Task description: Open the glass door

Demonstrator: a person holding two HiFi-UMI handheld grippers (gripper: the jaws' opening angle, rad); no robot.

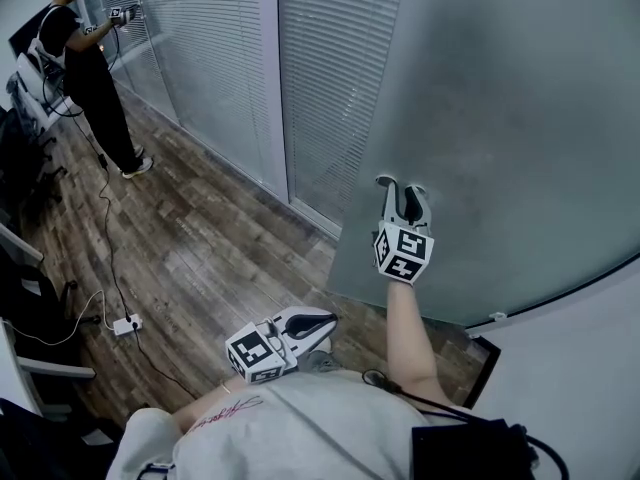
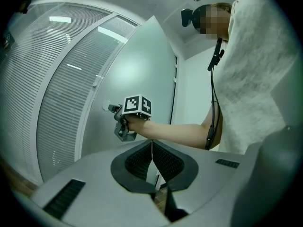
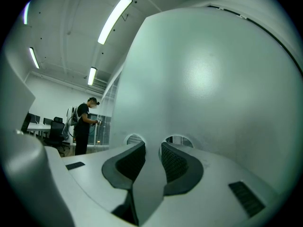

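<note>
The frosted glass door [image 1: 500, 98] stands ajar in front of me, its free edge toward the left. My right gripper [image 1: 402, 196] reaches level to the door at its handle [image 1: 385, 181]. In the right gripper view a grey bar of the handle [image 3: 149, 183] sits between the pads [image 3: 176, 161], which press on it. From the left gripper view the right gripper [image 2: 116, 110] meets the handle [image 2: 106, 106] on the door [image 2: 137, 65]. My left gripper [image 1: 325, 323] hangs near my body, shut, with nothing between its pads [image 2: 135, 162].
A glass wall with blinds [image 1: 230, 68] runs to the left of the door. Another person [image 1: 85, 63] stands by it at the far left. A power strip [image 1: 127, 324] and cables lie on the wood floor. A white wall [image 1: 590, 368] borders the door at right.
</note>
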